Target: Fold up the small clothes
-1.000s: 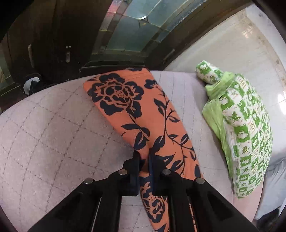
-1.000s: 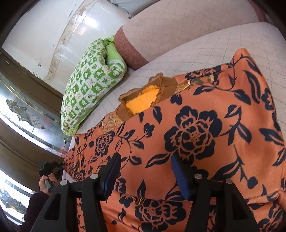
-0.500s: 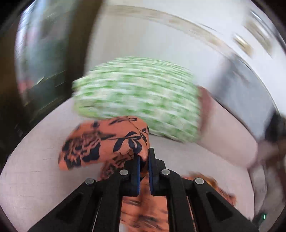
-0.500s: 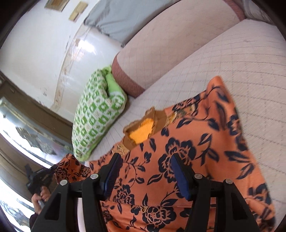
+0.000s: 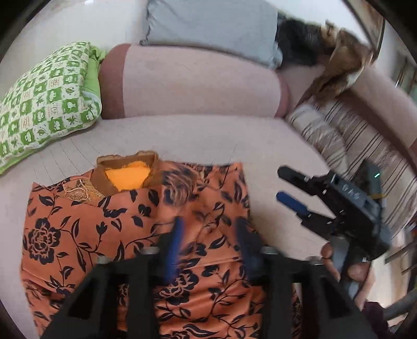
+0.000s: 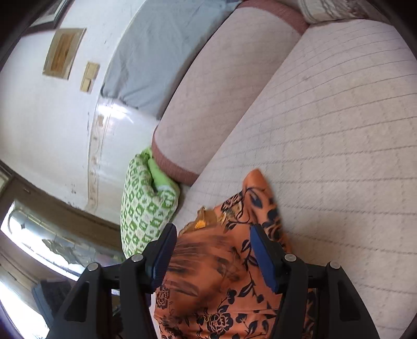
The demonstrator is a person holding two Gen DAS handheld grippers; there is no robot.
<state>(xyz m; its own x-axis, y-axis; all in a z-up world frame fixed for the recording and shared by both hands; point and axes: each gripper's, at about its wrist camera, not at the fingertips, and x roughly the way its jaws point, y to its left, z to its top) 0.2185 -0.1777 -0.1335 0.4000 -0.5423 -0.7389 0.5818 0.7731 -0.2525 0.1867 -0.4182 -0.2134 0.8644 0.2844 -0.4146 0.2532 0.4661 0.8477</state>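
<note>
Between the left gripper's (image 5: pixel 208 229) blurred blue pads sits only air: jaws wide, nothing held, poised just over the top (image 5: pixel 130 234). Right gripper (image 5: pixel 282 185) likewise spread and empty, off the top's right edge above bare sofa seat (image 5: pixel 195 135); from its own camera (image 6: pixel 212 247) it looks down on the top's near end (image 6: pixel 234 300).

Top: orange, dark floral print, lying on the seat with neckline (image 5: pixel 125 172) toward the backrest (image 5: pixel 198 80). One flap appears laid over the middle, its edge running beside the neckline. Right edge fairly straight; lower part hidden behind the left gripper's frame.

Surroundings: green check pillow (image 5: pixel 44 104) at far left, well apart from the top; grey cloth (image 5: pixel 208 23) draped on the backrest; striped cushion (image 5: pixel 338 135) at right.

Judgement: one side fold looks done, the other side pending. To do it well: take the right edge with both grippers, one near the shoulder, one near the hem, pinching a single layer only. Lift low, carry across evenly, land the edge parallel to the first flap. Fabric looks thin and slippery, so it may drag or bunch; press flat before letting go.
</note>
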